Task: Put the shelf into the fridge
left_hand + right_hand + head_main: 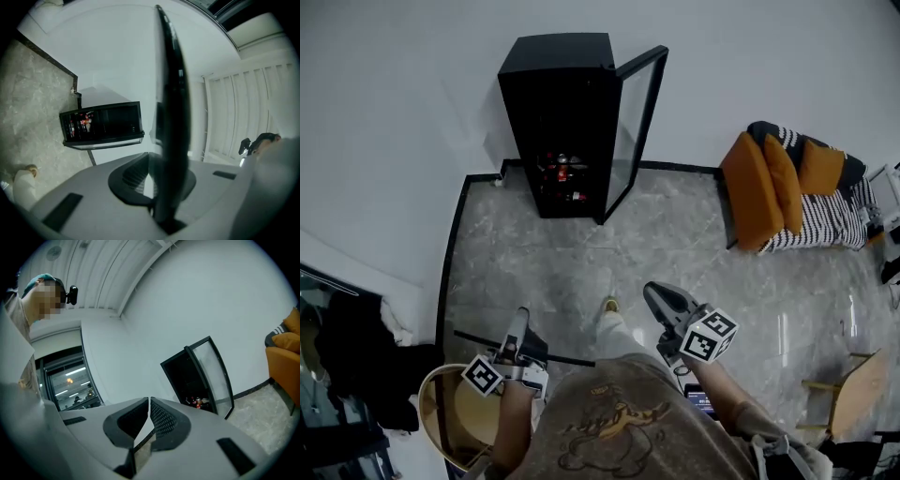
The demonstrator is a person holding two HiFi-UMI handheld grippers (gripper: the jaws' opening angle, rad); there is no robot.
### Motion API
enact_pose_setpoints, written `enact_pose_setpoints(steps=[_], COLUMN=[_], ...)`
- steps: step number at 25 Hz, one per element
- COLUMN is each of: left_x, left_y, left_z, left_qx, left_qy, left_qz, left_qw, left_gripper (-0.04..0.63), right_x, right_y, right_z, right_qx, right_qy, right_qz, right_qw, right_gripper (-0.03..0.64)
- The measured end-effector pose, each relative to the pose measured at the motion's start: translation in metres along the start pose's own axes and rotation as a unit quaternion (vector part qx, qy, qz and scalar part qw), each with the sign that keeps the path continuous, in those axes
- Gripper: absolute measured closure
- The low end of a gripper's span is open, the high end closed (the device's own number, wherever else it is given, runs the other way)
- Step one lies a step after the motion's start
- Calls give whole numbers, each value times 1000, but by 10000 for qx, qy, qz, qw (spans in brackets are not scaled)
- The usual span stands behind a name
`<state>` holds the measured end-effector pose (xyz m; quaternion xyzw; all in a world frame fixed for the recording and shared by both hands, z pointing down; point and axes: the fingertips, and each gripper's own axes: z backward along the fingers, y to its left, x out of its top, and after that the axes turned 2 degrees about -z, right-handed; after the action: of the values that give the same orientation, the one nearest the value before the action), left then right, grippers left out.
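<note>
The black fridge (558, 112) stands against the far wall with its glass door (637, 122) swung open to the right. It also shows in the left gripper view (101, 123) and the right gripper view (187, 376). My left gripper (522, 330) is shut on the thin dark shelf (567, 359), which I hold level over the floor at the bottom of the head view. In the left gripper view the shelf (171, 117) runs edge-on between the jaws. My right gripper (658, 294) is off to the right of the shelf, shut (150, 401) with nothing in it.
Bottles (562, 173) sit low inside the fridge. An orange and striped sofa (787, 187) stands at the right wall, a wooden chair (853, 384) at the lower right. A round wooden seat (450, 412) and dark clothing (356, 356) lie at my left. Grey marble floor (544, 272) stretches to the fridge.
</note>
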<state>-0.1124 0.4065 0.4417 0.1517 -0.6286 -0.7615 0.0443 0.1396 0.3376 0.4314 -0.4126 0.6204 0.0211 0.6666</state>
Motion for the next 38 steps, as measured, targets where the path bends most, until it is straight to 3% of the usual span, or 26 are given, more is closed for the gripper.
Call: enact_pose_setpoints(steps=[11,18,29,38], left_x=[25,36,57,99], left_y=[5,12,31,54], left_z=[-104,-169,-230,-287], left_qx=[21,-69,-94,-184], left_qy=[-132,-394,-741,-585], left_qz=[-20,-122,140,93], left_qw=[9999,9991,9971,9981], left_gripper=[578,579,579,578], right_x=[69,117,133,157], right_y=[-78,-122,-163,-189], right_z=[-53,-87,-133,-178], right_qx=[5,329,462,267], right_qy=[-26,25,229,3], right_qz=[-107,-110,-112,-124], right_qw=[9999,9994,9986,9996], right_gripper=[589,589,589,589])
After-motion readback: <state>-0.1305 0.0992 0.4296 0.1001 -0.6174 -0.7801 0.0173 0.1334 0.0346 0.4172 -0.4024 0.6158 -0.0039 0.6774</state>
